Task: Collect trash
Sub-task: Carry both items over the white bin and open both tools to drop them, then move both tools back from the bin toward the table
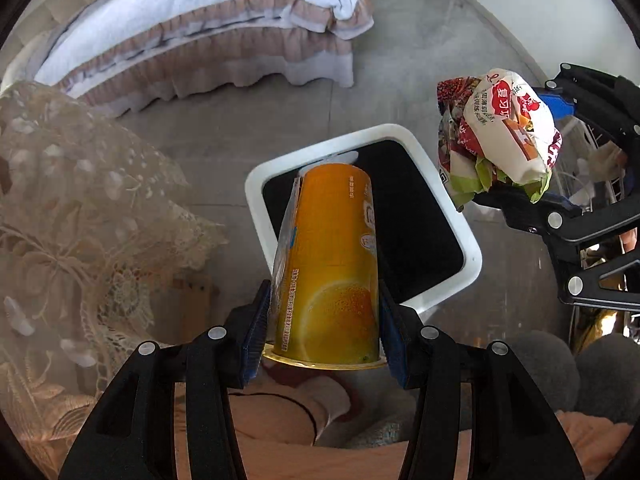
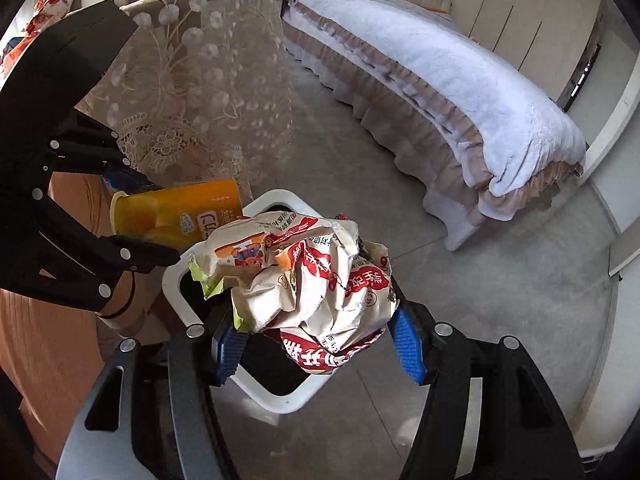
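Trash bin [image 1: 448,216] stands on grey floor [image 1: 400,80] near bed [image 1: 224,12].

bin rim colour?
White rim around a black opening; clearest in the left wrist view.

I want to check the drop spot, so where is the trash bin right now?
The white trash bin stands on the grey floor just beyond the orange cup, centre in both wrist views, beneath the crumpled wrapper.
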`<state>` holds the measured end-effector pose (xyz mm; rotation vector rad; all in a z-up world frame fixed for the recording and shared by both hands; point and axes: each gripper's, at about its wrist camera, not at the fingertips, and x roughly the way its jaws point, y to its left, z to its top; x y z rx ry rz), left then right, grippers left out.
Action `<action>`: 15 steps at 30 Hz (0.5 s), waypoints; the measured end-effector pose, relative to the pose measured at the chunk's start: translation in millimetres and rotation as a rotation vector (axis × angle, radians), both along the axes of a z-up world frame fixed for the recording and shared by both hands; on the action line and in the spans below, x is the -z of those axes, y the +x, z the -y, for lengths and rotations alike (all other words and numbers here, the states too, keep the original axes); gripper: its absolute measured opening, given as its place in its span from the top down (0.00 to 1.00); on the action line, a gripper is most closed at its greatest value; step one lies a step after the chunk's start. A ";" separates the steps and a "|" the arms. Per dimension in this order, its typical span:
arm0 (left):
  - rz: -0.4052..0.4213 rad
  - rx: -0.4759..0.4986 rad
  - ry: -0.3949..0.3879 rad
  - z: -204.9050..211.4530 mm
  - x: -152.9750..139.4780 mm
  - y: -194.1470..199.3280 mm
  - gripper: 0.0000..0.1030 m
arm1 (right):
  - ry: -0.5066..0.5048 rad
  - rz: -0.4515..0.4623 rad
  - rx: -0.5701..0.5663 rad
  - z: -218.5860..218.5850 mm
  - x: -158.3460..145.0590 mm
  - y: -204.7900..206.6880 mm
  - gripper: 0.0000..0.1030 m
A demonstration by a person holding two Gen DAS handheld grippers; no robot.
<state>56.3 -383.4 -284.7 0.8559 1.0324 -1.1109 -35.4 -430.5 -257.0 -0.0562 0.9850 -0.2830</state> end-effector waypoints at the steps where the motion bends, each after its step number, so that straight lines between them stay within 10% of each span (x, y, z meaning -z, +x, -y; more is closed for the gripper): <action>1: -0.009 0.008 0.014 3.1 5.4 0.7 0.52 | 0.011 -0.012 -0.004 2.1 5.3 1.4 0.39; 9: -0.085 0.037 0.116 22.8 45.7 -2.6 0.52 | 0.057 -0.080 0.000 19.4 40.0 6.7 0.34; 11: -0.100 0.034 0.159 27.9 57.2 -1.6 0.35 | 0.052 -0.098 -0.013 21.2 46.1 5.0 0.05; 12: -0.093 0.029 0.171 28.6 59.6 -1.9 0.05 | 0.027 -0.098 -0.019 21.1 47.1 3.0 0.05; 15: -0.090 0.041 0.144 27.5 50.9 -4.8 0.05 | -0.010 -0.109 -0.014 23.4 49.0 -1.4 0.05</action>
